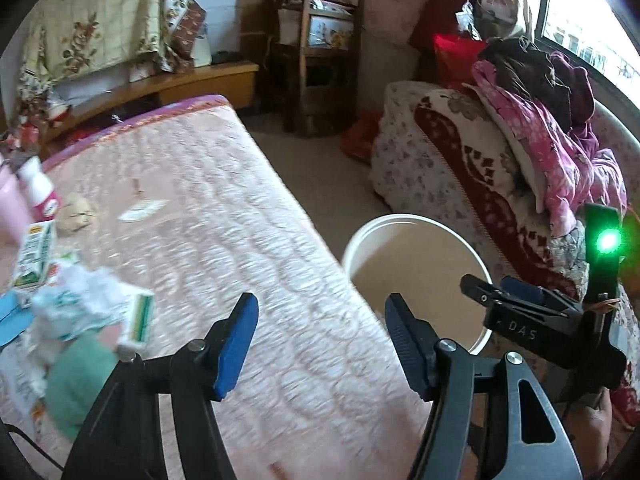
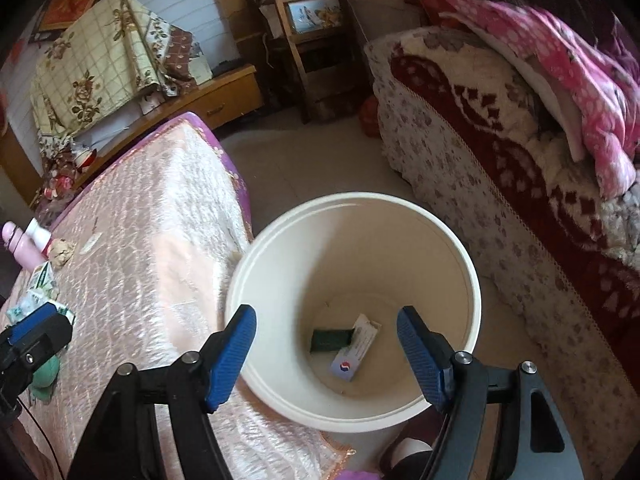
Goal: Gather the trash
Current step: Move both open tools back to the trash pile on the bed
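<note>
Pink quilted bedding (image 1: 224,208) carries the remaining litter along its left part: crumpled wrappers (image 1: 76,300), a green-striped carton (image 1: 138,320) and a milk carton (image 1: 36,254). Both grippers stand open and hold nothing. Left gripper (image 1: 320,344) is the nearer, with the striped carton just to its left, long axis roughly upright. Right gripper (image 2: 326,354) hovers over the white bin (image 2: 248,280) beside the bed.

Blue paper (image 1: 10,320) cut by left edge
</note>
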`<state>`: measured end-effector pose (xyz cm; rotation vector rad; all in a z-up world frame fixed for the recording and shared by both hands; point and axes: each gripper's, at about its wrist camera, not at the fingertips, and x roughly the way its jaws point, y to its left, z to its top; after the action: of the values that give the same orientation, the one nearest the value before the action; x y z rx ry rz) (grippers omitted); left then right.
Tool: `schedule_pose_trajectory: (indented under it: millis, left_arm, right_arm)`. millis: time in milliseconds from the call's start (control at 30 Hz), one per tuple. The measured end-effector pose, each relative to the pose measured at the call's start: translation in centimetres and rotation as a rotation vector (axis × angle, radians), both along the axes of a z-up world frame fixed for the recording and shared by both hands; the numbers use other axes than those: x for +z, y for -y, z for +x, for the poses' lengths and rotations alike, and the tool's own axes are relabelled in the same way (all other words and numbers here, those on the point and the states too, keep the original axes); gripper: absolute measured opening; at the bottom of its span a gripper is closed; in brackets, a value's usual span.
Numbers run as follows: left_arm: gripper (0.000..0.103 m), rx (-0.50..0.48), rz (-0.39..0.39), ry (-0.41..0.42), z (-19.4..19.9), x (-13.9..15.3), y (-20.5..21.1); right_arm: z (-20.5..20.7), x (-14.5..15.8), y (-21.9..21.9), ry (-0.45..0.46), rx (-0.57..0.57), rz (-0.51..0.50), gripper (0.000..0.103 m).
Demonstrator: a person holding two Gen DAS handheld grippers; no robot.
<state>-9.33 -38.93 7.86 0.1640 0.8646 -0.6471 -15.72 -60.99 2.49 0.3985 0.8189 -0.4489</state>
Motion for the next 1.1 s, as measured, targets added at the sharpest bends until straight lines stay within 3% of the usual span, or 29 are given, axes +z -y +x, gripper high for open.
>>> schedule_pose_trajectory:
  millis: [167, 533, 633, 733, 1100]
  left_arm:
    - [0.067, 0.032, 0.023, 0.049, -1.0, 0.9, -2.9]
    - [0.068, 0.118, 0.0, 0.073, -1.5, 2.2, -8.8]
    - [0.069, 0.14, -0.002, 0.072, -1.5, 2.4, -10.3]
    - [0.076, 0.167, -0.002, 0.072, -1.4, 2.3, -12.1]
    - [0.076, 0.304, 0.04, 0.059, -0.2, 1.6, -21.4]
  right_arm:
    - [-0.6, 1.3, -3.1, 0.021, 0.027, -0.033, 0.076]
    - [-0.8, 3.5, -9.7, 0.046, 0.109, -0.063, 0.077]
    - [-0.5, 4.0, -11.3, 0.057, 0.137, -0.062, 0.08]
    - [0.0, 4.4, -13.2, 0.06, 0.172, -0.058, 0.08]
    - [2.5, 5.4, -20.2, 0.073, 0.318, -0.059, 0.082]
